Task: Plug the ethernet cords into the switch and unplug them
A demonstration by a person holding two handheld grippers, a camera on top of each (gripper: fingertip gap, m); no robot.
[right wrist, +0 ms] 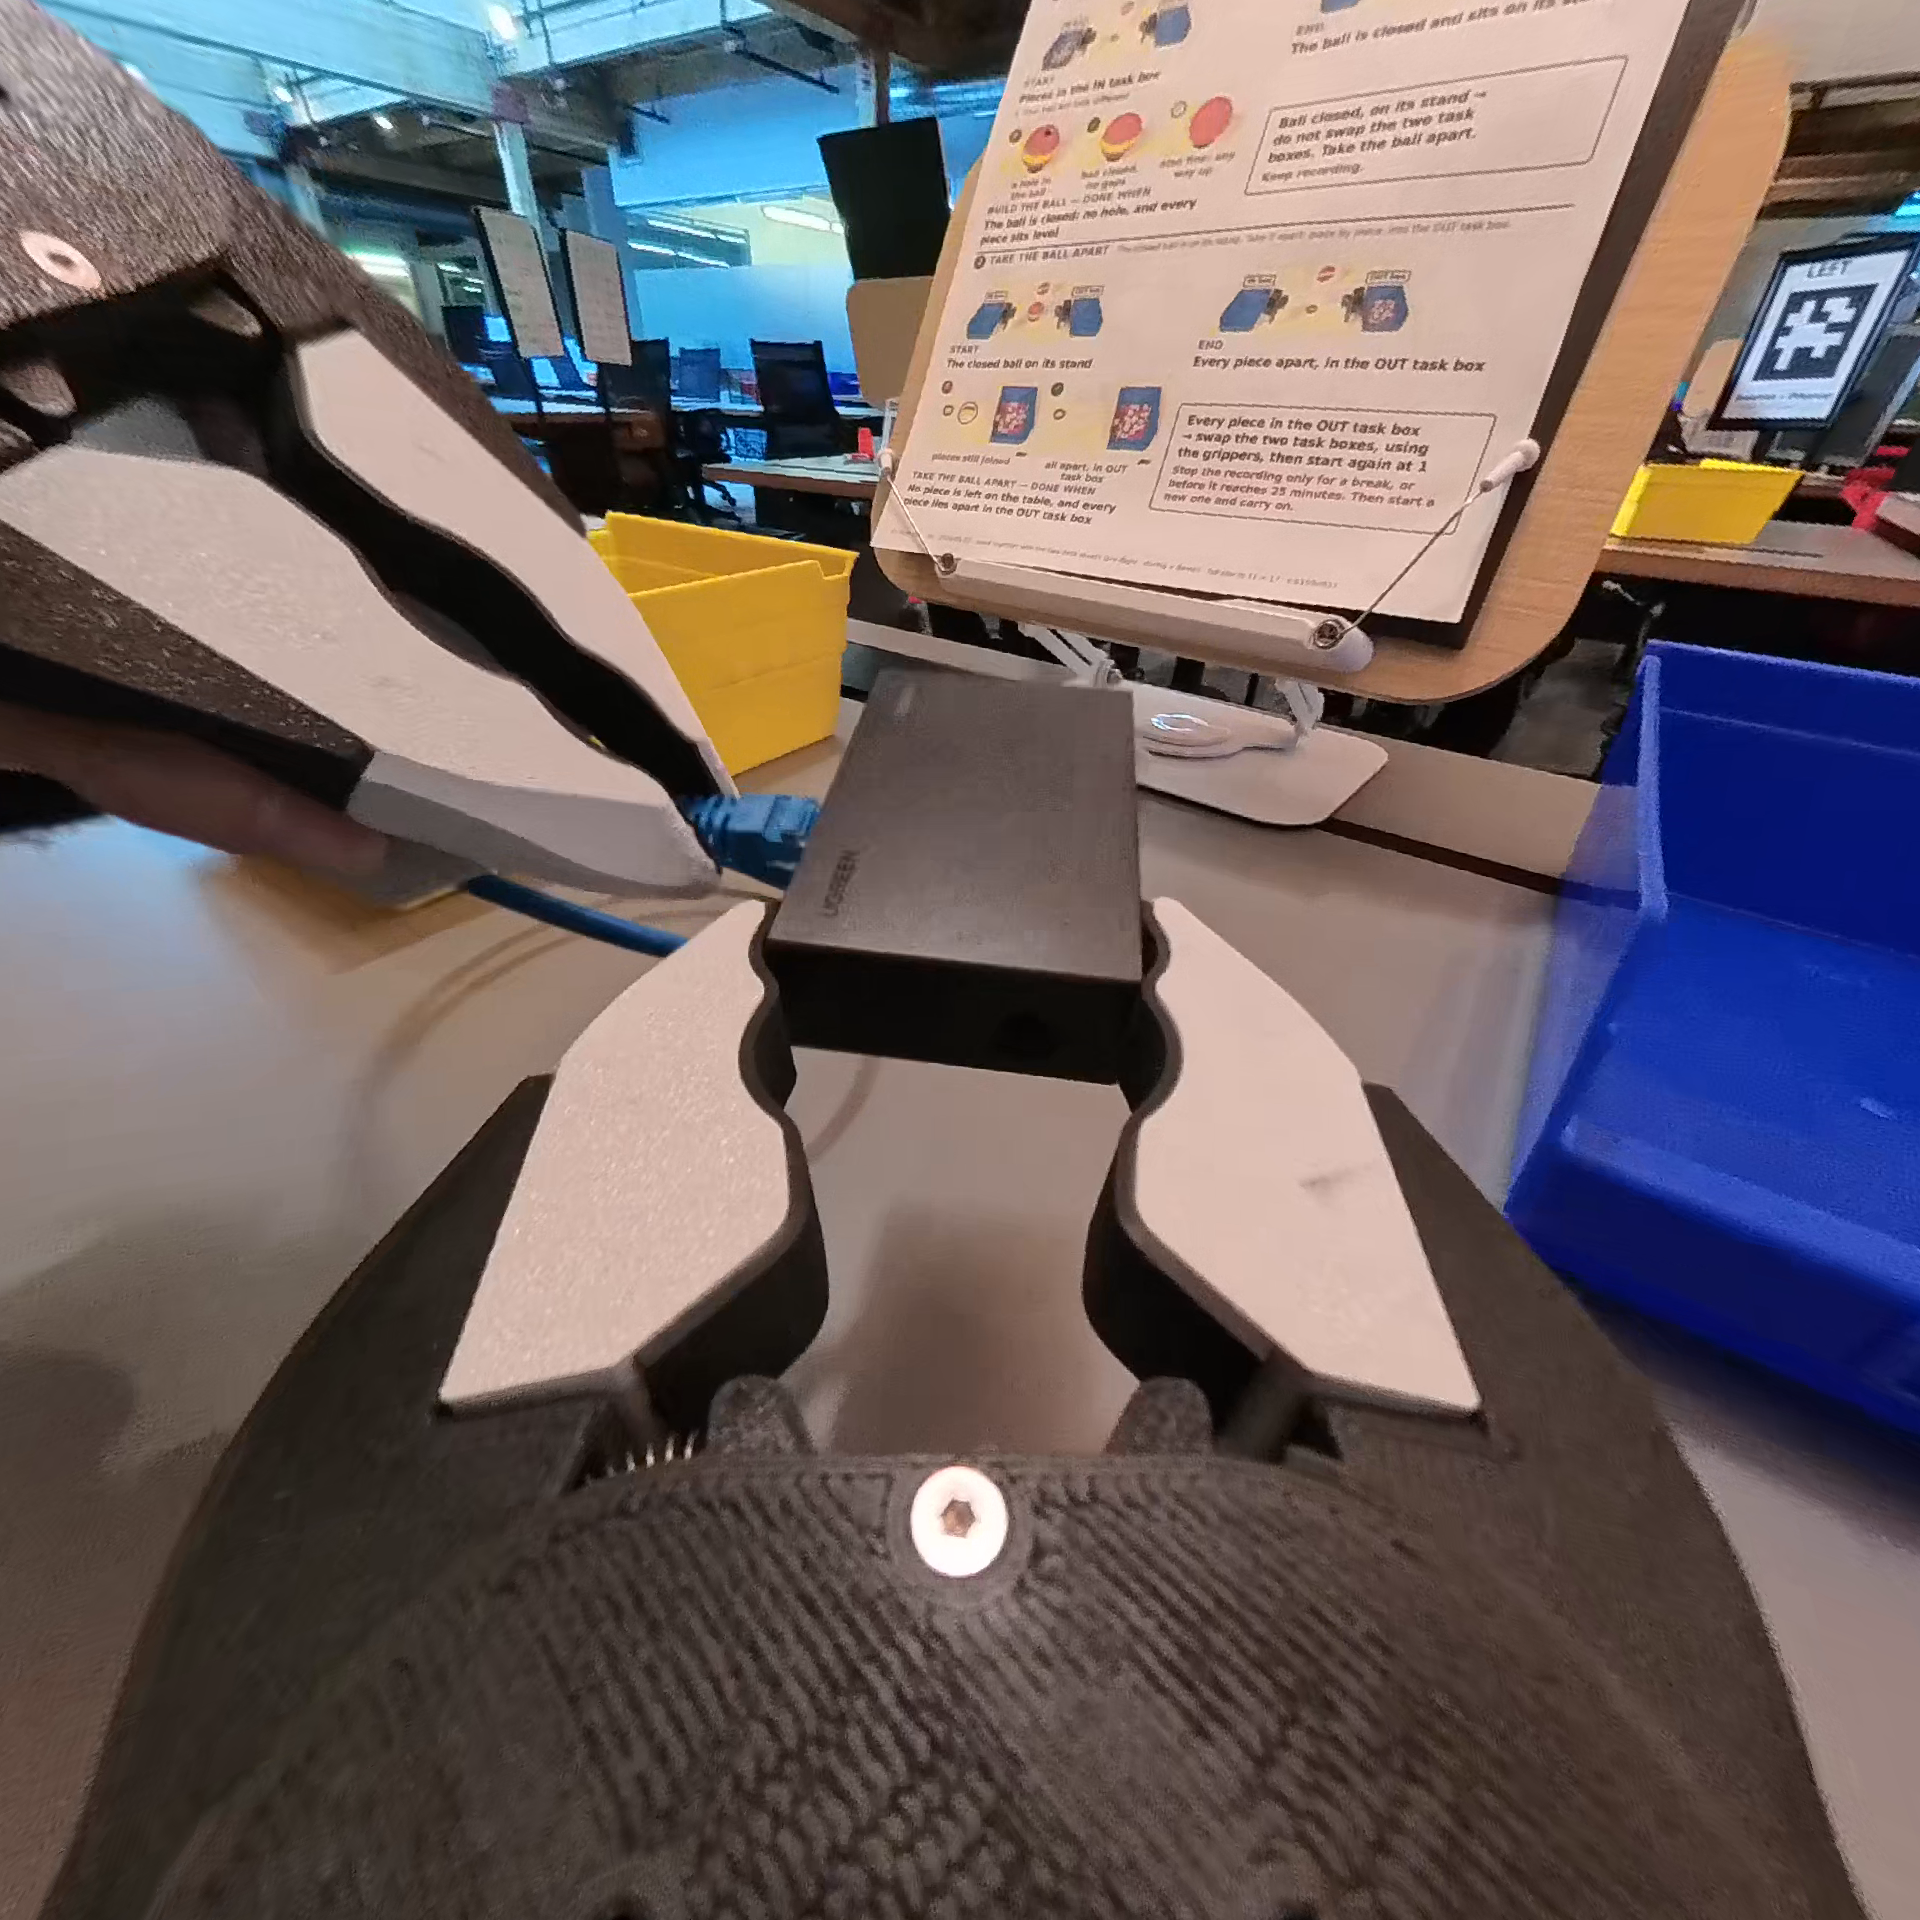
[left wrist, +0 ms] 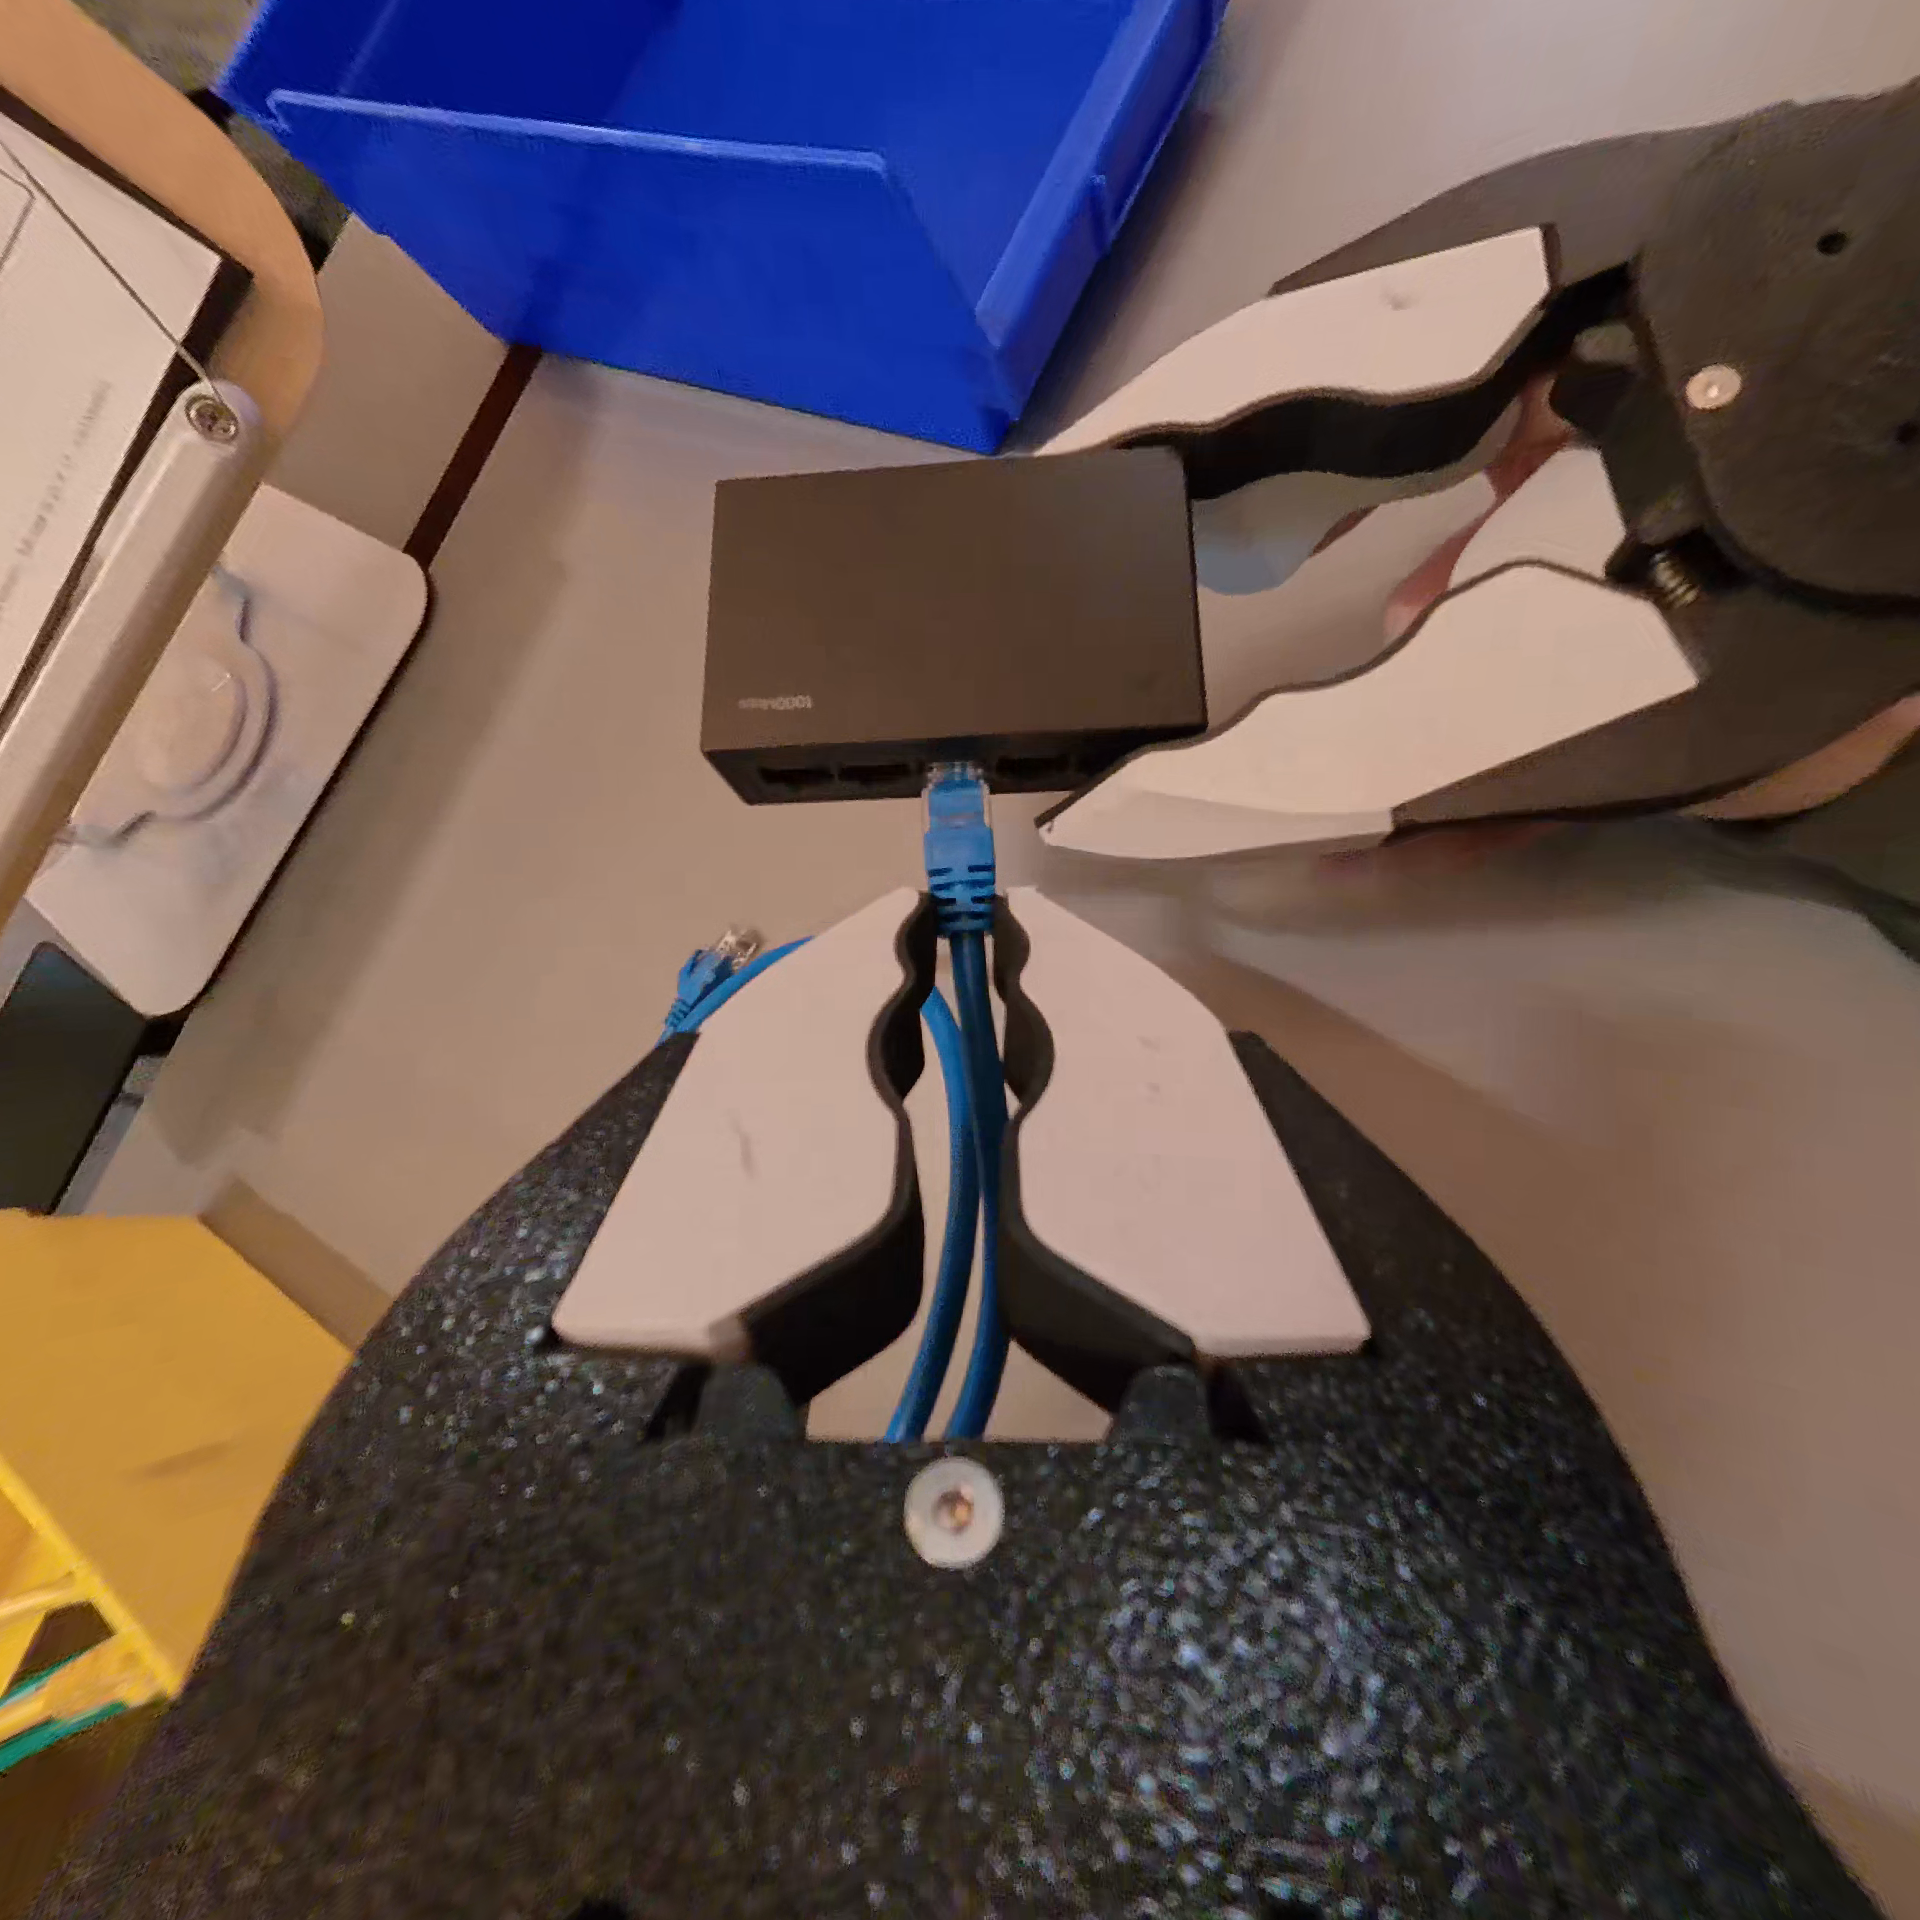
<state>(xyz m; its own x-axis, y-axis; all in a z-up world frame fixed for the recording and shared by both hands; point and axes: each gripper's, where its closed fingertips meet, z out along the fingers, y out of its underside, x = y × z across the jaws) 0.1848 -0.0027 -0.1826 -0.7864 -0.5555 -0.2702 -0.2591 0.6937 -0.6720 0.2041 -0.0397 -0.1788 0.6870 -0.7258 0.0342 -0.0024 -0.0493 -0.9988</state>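
The black switch (left wrist: 951, 603) lies on the grey table, ports facing my left gripper. My left gripper (left wrist: 961, 909) is shut on a blue ethernet cord (left wrist: 971, 1039) just behind its plug (left wrist: 956, 821). The plug's clear tip sits in a middle port, partly showing. My right gripper (right wrist: 956, 925) is shut on the switch (right wrist: 977, 831) across its short end. It also shows in the left wrist view (left wrist: 1101, 634), coming in from the right. The left gripper (right wrist: 707, 831) and plug (right wrist: 753, 826) show at the left of the right wrist view. A second blue plug (left wrist: 717, 961) lies loose left of my left fingers.
A blue bin (left wrist: 727, 208) stands behind the switch and at the right of the right wrist view (right wrist: 1714, 987). A yellow bin (right wrist: 748, 623) stands on the far left. A document stand (right wrist: 1247, 312) with a printed sheet rises behind the switch. Desks and chairs fill the background.
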